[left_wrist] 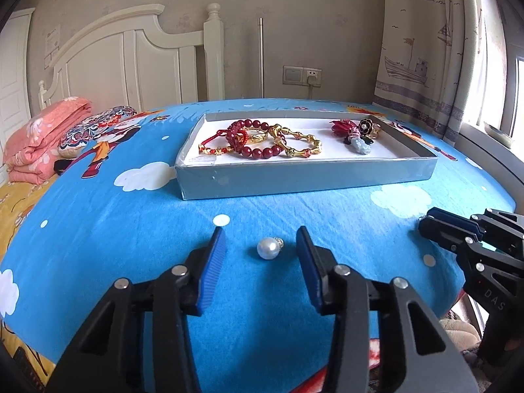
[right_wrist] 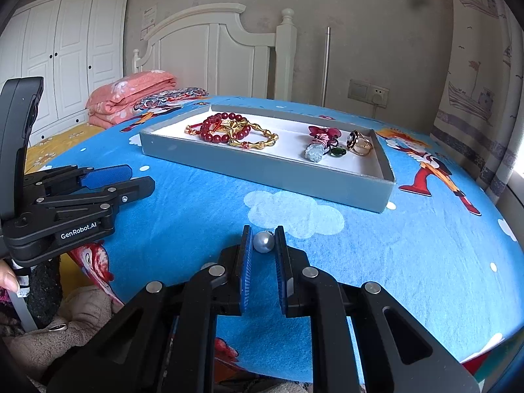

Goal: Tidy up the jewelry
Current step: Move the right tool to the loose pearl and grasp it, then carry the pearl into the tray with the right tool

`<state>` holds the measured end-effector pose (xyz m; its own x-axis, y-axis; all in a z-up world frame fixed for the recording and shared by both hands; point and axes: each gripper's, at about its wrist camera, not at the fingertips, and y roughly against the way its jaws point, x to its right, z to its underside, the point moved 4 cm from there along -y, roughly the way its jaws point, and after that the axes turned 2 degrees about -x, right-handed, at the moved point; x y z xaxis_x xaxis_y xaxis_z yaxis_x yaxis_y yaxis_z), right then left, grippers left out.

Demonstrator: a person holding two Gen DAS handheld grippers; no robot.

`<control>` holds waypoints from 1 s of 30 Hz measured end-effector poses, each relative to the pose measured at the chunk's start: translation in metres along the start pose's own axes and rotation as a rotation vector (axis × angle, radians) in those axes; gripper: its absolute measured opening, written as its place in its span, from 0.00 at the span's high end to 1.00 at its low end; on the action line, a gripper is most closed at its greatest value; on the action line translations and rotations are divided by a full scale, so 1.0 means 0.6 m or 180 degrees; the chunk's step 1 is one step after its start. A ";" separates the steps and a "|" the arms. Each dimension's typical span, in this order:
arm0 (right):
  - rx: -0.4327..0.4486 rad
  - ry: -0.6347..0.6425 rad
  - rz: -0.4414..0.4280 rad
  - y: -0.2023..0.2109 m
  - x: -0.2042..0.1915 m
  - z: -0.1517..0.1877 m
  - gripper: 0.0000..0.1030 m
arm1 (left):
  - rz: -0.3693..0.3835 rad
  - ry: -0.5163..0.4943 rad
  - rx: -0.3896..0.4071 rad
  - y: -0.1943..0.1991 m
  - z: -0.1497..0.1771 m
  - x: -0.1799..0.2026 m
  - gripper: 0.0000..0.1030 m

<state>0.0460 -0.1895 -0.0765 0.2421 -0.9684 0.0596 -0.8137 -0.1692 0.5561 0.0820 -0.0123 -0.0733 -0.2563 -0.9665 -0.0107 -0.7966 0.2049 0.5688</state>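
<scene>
A white pearl earring (left_wrist: 265, 248) lies on the blue bed sheet between the fingers of my left gripper (left_wrist: 261, 234). The jaws are open, with a gap on each side of it. My right gripper (right_wrist: 263, 229) is shut on a second pearl (right_wrist: 263, 241), both blue pads pressing on it just above the sheet. Beyond both stands a grey tray (left_wrist: 308, 177) (right_wrist: 262, 173) with a white floor. It holds red bead bracelets (left_wrist: 258, 144), a gold bracelet (left_wrist: 299, 145), a jade pendant (right_wrist: 312, 152) and a flower ring (right_wrist: 358, 142). Each gripper shows from the side in the other's view: the right (left_wrist: 425, 226), the left (right_wrist: 142, 177).
A folded pink quilt (left_wrist: 42, 137) and a patterned pillow (left_wrist: 95, 127) lie at the back left by the white headboard (left_wrist: 137, 55). A curtain (left_wrist: 425, 39) hangs at the right. The bed's near edge drops to soft clutter (right_wrist: 75, 321). A person's hand (right_wrist: 8, 278) holds the left gripper.
</scene>
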 end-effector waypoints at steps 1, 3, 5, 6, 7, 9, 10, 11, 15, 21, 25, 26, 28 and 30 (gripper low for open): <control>0.0000 0.0001 0.0000 0.000 0.000 0.000 0.87 | 0.0005 -0.0009 0.0003 0.001 0.000 0.002 0.73; 0.0000 -0.0003 0.0001 0.000 0.000 0.000 0.87 | 0.0019 -0.0022 0.0010 0.002 0.001 0.004 0.83; 0.0000 -0.0002 0.0004 0.000 0.000 0.000 0.87 | 0.0040 -0.0024 0.0018 0.003 0.002 0.005 0.85; 0.0001 -0.0003 0.0007 0.000 0.000 0.000 0.87 | 0.0046 -0.0025 0.0023 0.004 0.003 0.006 0.85; 0.0001 -0.0004 0.0007 0.001 0.001 0.000 0.87 | 0.0050 -0.0025 0.0026 0.005 0.004 0.006 0.85; 0.0003 -0.0008 0.0011 0.001 0.001 0.000 0.87 | 0.0050 -0.0027 0.0032 0.006 0.004 0.006 0.86; 0.0005 -0.0008 0.0012 0.001 0.001 0.001 0.87 | 0.0045 -0.0027 0.0031 0.005 0.004 0.005 0.86; 0.0008 -0.0012 0.0019 0.002 0.002 0.001 0.87 | 0.0036 -0.0030 0.0038 0.006 0.004 0.006 0.86; 0.0035 -0.0031 0.0034 0.005 0.005 -0.001 0.87 | -0.0033 -0.0069 0.0121 0.017 0.003 0.009 0.86; 0.0098 0.0043 0.0101 0.010 0.000 -0.011 0.87 | -0.0076 -0.0093 0.0130 0.018 0.000 0.012 0.85; 0.0146 -0.0018 0.0162 0.009 0.009 -0.021 0.87 | -0.0120 -0.0051 0.0127 0.015 -0.002 0.007 0.85; 0.0150 -0.0032 0.0186 0.008 0.011 -0.024 0.87 | -0.0140 -0.0049 0.0133 0.015 -0.003 0.007 0.85; 0.0156 -0.0068 0.0223 0.005 0.014 -0.029 0.87 | -0.0202 -0.0055 0.0162 0.014 -0.008 0.009 0.85; 0.0175 -0.0098 0.0274 0.004 0.015 -0.032 0.87 | -0.0238 -0.0067 0.0210 0.015 -0.011 0.015 0.85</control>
<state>0.0564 -0.1952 -0.0585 0.1545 -0.9848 0.0793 -0.8588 -0.0941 0.5037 0.0762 -0.0200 -0.0625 -0.2056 -0.9762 -0.0688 -0.8481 0.1426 0.5102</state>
